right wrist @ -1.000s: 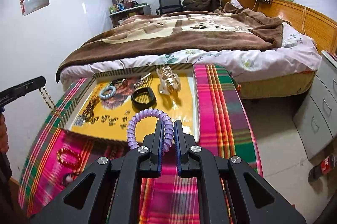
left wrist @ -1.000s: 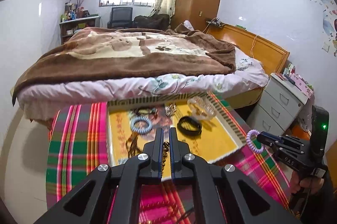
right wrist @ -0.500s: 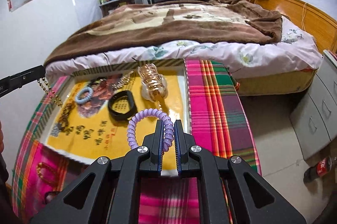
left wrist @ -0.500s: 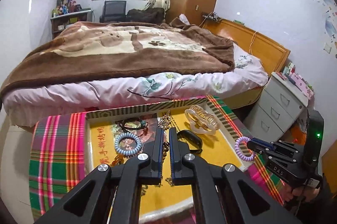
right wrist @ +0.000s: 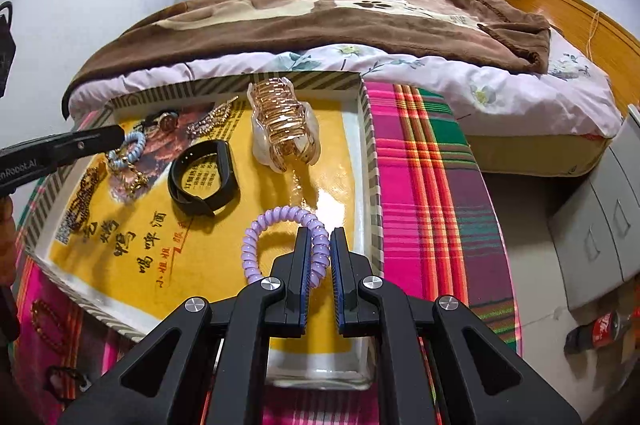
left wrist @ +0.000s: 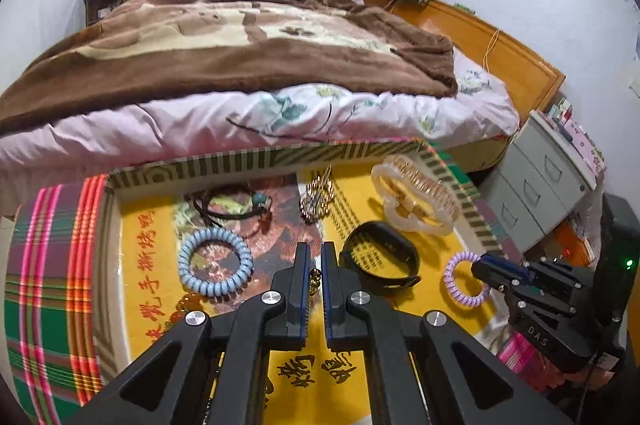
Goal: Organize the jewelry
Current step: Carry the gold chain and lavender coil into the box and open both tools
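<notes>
A yellow-lined tray (left wrist: 256, 157) holds a blue coil tie (left wrist: 216, 265), a black wristband (left wrist: 380, 261), a gold hair claw (left wrist: 416, 197), a black cord necklace (left wrist: 228, 205) and a sparkly clip (left wrist: 318, 197). My left gripper (left wrist: 314, 257) hangs low over the tray's middle, shut on a gold chain (left wrist: 316, 279). In the right wrist view that chain (right wrist: 134, 181) drops from the left gripper (right wrist: 114, 135) onto the tray floor. My right gripper (right wrist: 320, 241) is shut on a purple coil hair tie (right wrist: 276, 221) just above the tray's near right part (right wrist: 366, 153).
The tray sits on a plaid tablecloth (right wrist: 420, 185) with a bed (left wrist: 240, 57) close behind. A red bead bracelet (right wrist: 48, 321) lies on the cloth outside the tray. Grey drawers (left wrist: 540, 177) stand to the right, and a cola bottle (right wrist: 600, 329) lies on the floor.
Both grippers have moved forward and down over the tray, each still holding its piece. The chain's lower end now rests on the tray near the blue tie.
</notes>
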`<state>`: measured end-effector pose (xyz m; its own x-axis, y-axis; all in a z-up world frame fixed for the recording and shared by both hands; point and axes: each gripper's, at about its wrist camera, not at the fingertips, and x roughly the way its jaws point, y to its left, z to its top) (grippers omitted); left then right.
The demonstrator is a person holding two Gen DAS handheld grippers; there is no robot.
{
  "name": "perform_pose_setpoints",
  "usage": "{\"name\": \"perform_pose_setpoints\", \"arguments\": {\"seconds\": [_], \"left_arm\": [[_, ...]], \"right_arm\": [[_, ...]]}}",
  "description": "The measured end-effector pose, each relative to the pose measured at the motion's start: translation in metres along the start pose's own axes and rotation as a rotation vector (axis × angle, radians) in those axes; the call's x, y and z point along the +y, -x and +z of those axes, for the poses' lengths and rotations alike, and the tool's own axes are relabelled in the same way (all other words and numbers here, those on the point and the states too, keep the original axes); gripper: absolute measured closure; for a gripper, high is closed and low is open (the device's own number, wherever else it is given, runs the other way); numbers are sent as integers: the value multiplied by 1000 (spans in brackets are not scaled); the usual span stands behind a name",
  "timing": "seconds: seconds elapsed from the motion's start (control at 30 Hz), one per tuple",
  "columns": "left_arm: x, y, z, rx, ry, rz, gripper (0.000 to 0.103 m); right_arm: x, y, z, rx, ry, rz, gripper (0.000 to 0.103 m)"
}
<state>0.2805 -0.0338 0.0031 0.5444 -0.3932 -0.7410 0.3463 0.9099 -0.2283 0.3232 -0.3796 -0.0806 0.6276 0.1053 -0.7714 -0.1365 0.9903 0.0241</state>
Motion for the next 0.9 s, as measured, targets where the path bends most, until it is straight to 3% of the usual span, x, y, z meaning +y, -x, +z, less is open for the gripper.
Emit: {"name": "perform_pose_setpoints", "arguments": {"seconds": [0.5, 0.57, 0.7, 0.9], "left_arm": [[9, -29, -10, 71, 41, 9, 97], [9, -31, -11, 76, 39, 10, 93], [10, -30, -11, 69, 47, 1, 67], [7, -21, -9, 60, 43, 10, 62]], "right_arm": [[5, -6, 2, 15, 25, -19, 93], [5, -6, 2, 16, 25, -17, 93], [5, -6, 3, 13, 22, -18, 90], [4, -1, 3, 0, 2, -4, 78]]}}
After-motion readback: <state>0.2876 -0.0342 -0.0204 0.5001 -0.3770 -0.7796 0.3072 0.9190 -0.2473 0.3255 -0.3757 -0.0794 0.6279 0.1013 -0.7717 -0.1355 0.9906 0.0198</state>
